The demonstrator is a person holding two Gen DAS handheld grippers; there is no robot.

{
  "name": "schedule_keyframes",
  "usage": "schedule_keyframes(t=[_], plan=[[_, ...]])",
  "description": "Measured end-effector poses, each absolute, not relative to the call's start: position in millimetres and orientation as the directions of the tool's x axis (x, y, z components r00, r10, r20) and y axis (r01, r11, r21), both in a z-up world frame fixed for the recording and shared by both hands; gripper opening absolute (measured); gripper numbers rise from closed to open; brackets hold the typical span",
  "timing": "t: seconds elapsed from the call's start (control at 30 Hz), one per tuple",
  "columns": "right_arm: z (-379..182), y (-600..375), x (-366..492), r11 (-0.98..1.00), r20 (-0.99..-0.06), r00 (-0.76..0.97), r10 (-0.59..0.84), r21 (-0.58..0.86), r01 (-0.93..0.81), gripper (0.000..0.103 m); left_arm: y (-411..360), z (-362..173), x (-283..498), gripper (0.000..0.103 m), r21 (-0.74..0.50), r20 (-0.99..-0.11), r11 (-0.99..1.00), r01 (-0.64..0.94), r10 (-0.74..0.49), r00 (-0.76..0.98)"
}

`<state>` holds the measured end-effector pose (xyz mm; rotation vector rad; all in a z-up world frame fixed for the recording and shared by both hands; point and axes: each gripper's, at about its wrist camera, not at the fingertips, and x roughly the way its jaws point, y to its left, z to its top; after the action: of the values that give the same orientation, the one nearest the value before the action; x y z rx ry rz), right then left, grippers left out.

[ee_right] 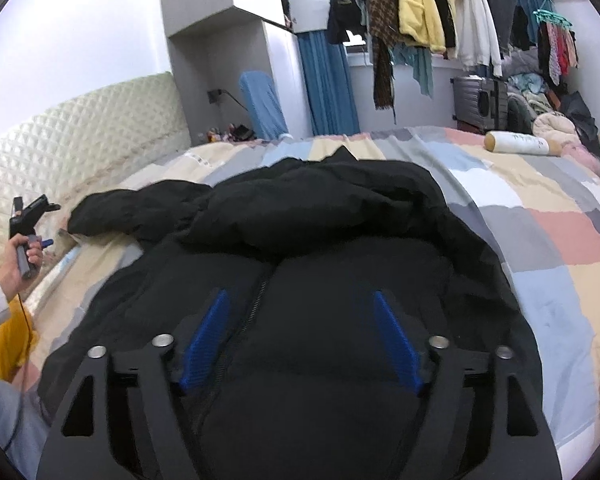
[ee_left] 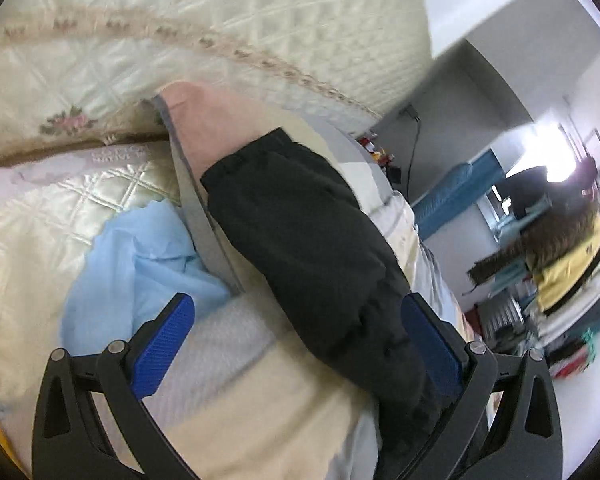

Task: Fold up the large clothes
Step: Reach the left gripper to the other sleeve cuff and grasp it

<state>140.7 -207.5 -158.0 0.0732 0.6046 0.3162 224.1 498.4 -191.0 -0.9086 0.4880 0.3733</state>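
Left tongs (ee_left: 298, 326): open, blue pads spread wide; the black sleeve (ee_left: 300, 220) of the jacket runs between them from about 11 o'clock down toward 5 o'clock, and no pad presses it.
Sleeve end: its cuff lies near the cream quilted headboard (ee_left: 228, 12), beside a pale blue cloth (ee_left: 140, 264) at 9 o'clock.
Right tongs (ee_right: 300, 340): open, hovering over the zipped chest of the black puffy jacket (ee_right: 340, 220), gripping nothing.
Jacket: lies front up on the pastel patchwork bed cover (ee_right: 540, 216), hood bunched toward 12 o'clock, one sleeve stretched out to 9 o'clock.
Progress: judged early; the jacket looks spread but no fold is visible. Sleeves, sides and hood are left to bring in.
Left view only: the sleeve up close.
Right view only: the whole jacket, the person's left hand (ee_right: 20, 256) holding its tool at 9 o'clock, and the hanging clothes rail (ee_right: 440, 8) at 1 o'clock.
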Motion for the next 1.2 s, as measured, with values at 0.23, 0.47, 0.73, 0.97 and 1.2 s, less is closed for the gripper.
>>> schedule_keyframes(t=[0.23, 0.47, 0.73, 0.97, 1.2], plan=[[-168.9, -204.2, 162.9, 0.964, -0.586, 0.766, 0.264, 0.166, -0.206, 0.080, 512.0, -217.7, 279.4, 0.097, -0.656, -0.561, 0.547, -0.519, 0.107, 0.821], [-176.5, -198.1, 177.4, 0.971, -0.597, 0.766, 0.240, 0.154, -0.184, 0.080, 517.9, -230.5, 298.5, 0.087, -0.645, -0.565, 0.515, -0.564, 0.176, 0.806], [-176.5, -195.8, 173.7, 0.969, -0.599, 0.762, 0.244, 0.125, -0.212, 0.080, 517.0, -209.7, 287.2, 0.015, -0.677, -0.575, 0.427, -0.599, 0.200, 0.793], [-162.6, -201.0, 159.5, 0.967, -0.561, 0.789, 0.251, 0.117, -0.224, 0.083, 498.4, -151.9, 253.9, 0.002, -0.582, -0.597, 0.421, -0.696, 0.359, 0.717], [-145.0, -213.8, 143.0, 0.969, -0.520, 0.817, 0.248, 0.118, -0.219, 0.095, 467.7, -83.3, 220.2, 0.001, -0.493, -0.578, 0.446, -0.747, 0.474, 0.664]])
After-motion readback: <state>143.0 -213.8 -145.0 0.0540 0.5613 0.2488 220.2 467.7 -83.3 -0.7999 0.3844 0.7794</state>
